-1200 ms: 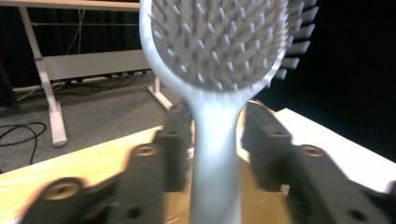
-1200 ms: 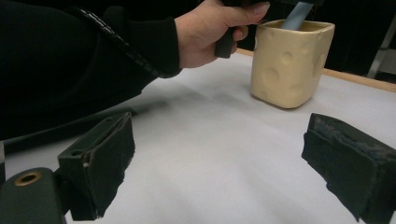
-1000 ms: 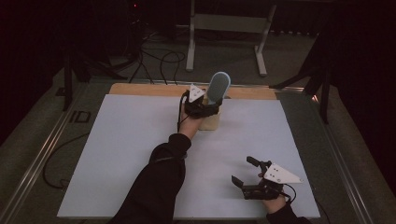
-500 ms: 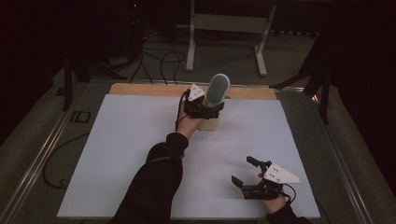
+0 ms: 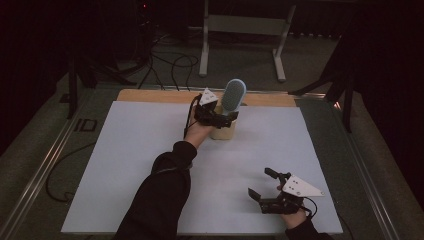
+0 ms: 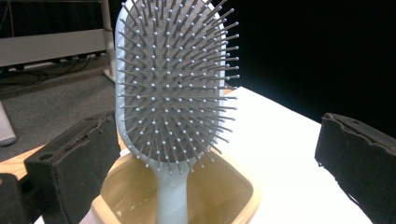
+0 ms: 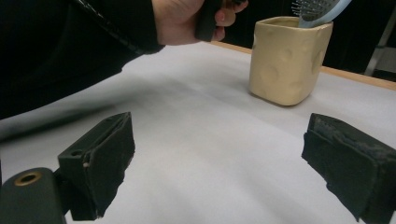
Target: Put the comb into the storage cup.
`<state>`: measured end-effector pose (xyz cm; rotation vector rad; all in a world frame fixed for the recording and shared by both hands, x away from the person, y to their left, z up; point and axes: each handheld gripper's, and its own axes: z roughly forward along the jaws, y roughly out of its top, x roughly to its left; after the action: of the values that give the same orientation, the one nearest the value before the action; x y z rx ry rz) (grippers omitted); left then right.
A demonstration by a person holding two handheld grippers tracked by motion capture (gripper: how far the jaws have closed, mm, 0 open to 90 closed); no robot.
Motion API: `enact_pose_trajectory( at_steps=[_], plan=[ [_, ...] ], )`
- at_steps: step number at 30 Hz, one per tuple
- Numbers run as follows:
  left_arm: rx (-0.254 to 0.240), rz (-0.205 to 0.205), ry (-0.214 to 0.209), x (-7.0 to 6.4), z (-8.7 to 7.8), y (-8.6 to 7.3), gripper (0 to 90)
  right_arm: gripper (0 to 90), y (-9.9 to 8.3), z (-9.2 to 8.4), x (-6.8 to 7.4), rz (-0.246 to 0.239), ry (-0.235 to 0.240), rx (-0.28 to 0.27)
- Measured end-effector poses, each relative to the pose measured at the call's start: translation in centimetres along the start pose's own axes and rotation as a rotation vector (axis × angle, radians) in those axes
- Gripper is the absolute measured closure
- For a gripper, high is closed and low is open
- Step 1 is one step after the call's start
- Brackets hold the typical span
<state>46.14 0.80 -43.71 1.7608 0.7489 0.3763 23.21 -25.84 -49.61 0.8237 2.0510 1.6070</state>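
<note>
White sheeting covers the table (image 5: 130, 165). Toward its far edge stands a cream cup (image 5: 223, 131) holding a pale blue hairbrush (image 5: 233, 96) upright. Just beside the cup, the left gripper (image 5: 220, 116) has just opened its jaws, the brush between them untouched. Well nearer than the cup, the right gripper (image 5: 264, 186) rests with jaws apart, empty.

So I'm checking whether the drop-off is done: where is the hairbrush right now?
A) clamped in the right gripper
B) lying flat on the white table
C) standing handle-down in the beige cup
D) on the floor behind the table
C: the hairbrush stands handle-down in the beige cup, with the left gripper open, its jaws clear on either side.
</note>
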Motion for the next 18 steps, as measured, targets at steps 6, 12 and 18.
enact_pose_trajectory(
  at_steps=[6,12,18],
  plan=[
    [0.024,-0.004,-0.032,0.1,-0.5,0.1,0.1,8.8,0.0,0.0,0.0,0.001,0.001,0.001],
    [0.051,-0.005,-0.082,0.0,-1.1,0.2,0.0,8.8,0.0,0.0,0.0,-0.003,0.000,0.004],
    [0.064,0.018,-0.128,-0.2,-2.1,0.7,0.0,8.8,0.0,0.1,0.0,-0.006,0.000,0.002]
  ],
)
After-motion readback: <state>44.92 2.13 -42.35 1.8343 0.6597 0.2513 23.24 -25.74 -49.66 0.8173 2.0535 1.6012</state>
